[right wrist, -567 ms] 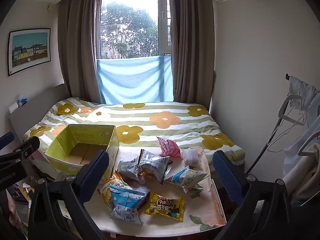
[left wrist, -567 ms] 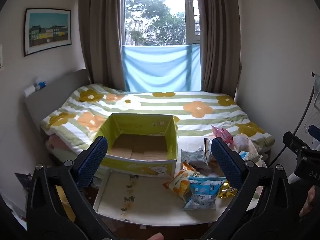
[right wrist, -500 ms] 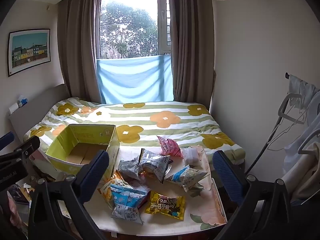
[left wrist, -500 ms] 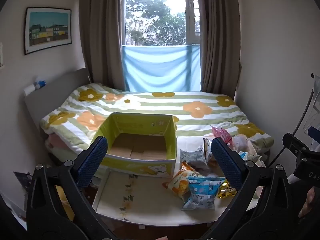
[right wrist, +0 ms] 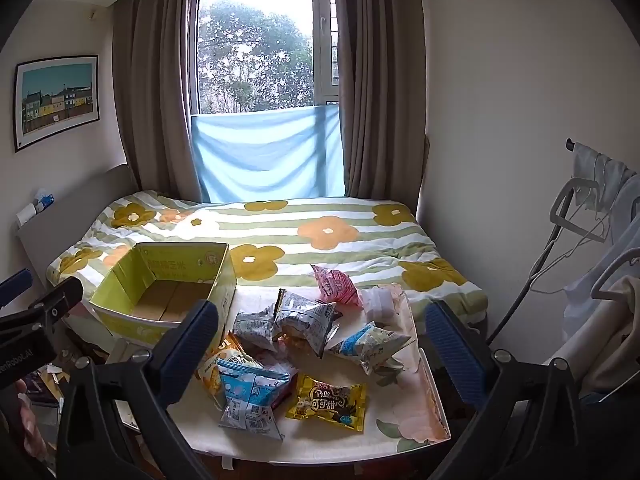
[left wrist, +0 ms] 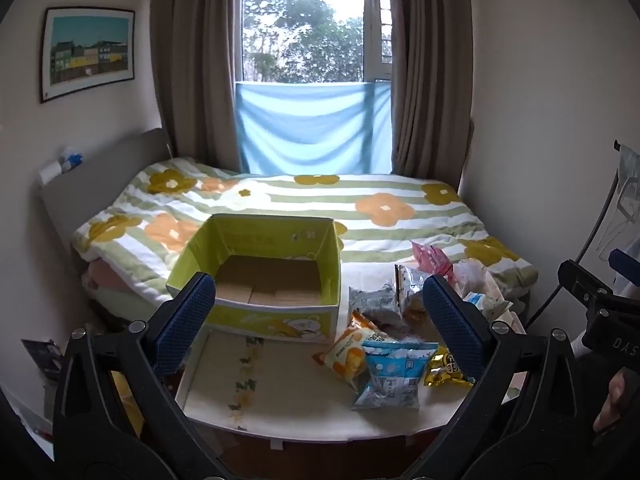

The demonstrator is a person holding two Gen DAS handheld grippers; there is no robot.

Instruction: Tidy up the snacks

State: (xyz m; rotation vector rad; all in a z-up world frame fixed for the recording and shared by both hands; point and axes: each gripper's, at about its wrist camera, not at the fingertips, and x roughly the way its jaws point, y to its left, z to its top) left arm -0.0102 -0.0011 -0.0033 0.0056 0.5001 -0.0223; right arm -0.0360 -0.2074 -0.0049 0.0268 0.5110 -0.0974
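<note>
An empty yellow-green cardboard box (left wrist: 272, 264) (right wrist: 168, 284) stands at the left of a small table (left wrist: 280, 396) (right wrist: 404, 412). Several snack packets lie in a heap to its right: a blue-white packet (left wrist: 394, 372) (right wrist: 250, 400), an orange one (left wrist: 346, 354), a yellow one (right wrist: 328, 402), grey ones (right wrist: 304, 320) and a pink one (right wrist: 334, 286). My left gripper (left wrist: 316, 324) is open and empty, held back from the table in front of the box. My right gripper (right wrist: 320, 350) is open and empty, held above the near edge facing the heap.
A bed with a striped flower quilt (left wrist: 360, 208) lies behind the table, under a curtained window. A clothes rack with hangers (right wrist: 592, 240) stands at the right. Clutter lies on the floor at the left (left wrist: 44, 356).
Both views have shifted very slightly; the packets and the box have not moved, and both grippers stay open.
</note>
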